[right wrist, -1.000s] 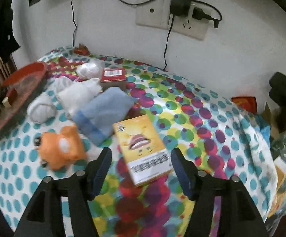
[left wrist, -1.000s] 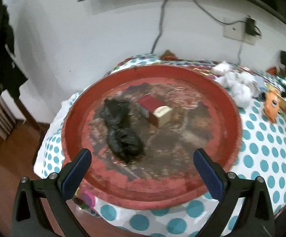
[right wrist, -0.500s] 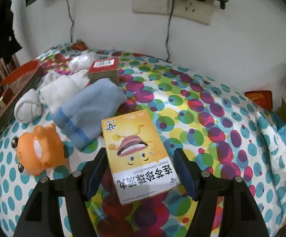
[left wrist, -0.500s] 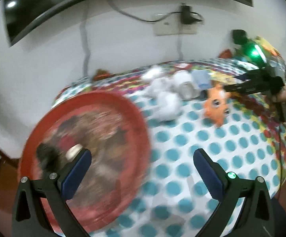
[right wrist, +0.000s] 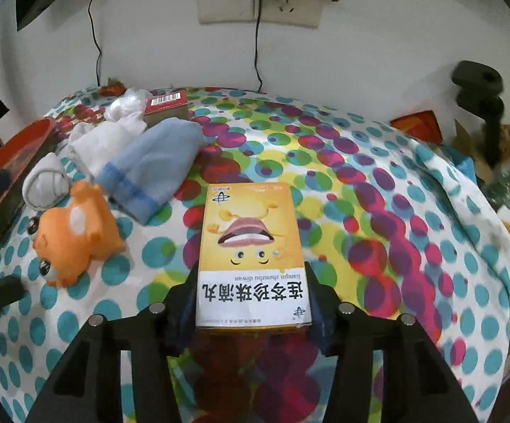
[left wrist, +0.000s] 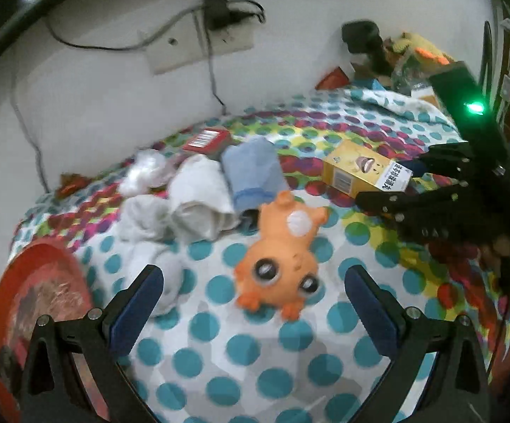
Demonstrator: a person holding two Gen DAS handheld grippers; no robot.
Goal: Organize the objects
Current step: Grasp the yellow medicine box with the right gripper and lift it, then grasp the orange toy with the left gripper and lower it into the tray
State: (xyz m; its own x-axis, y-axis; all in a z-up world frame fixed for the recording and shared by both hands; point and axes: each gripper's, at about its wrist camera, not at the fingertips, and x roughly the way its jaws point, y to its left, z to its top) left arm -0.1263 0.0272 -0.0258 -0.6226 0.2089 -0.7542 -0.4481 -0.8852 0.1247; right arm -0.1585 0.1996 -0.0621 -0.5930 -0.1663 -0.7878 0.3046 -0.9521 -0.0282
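A yellow box (right wrist: 251,232) with a cartoon face lies on the polka-dot cloth, and my right gripper (right wrist: 251,282) is closing on its near end, both fingers against its sides. The left wrist view shows the same box (left wrist: 364,172) in the right gripper (left wrist: 396,183). My left gripper (left wrist: 253,278) is open above the cloth with nothing between its fingers. An orange plush toy (left wrist: 283,257) lies just ahead of it. The red tray (left wrist: 36,303) sits at the lower left.
Rolled white socks (left wrist: 198,194), a blue sock (left wrist: 251,172) and a red box (left wrist: 205,139) lie behind the toy near the wall. A wall socket (right wrist: 258,7) with cords hangs above. Clutter and a black stand (right wrist: 477,88) crowd the right end.
My left gripper swung right from over the red tray to the orange toy. My right gripper came down around the yellow box and narrowed from wide open onto its sides.
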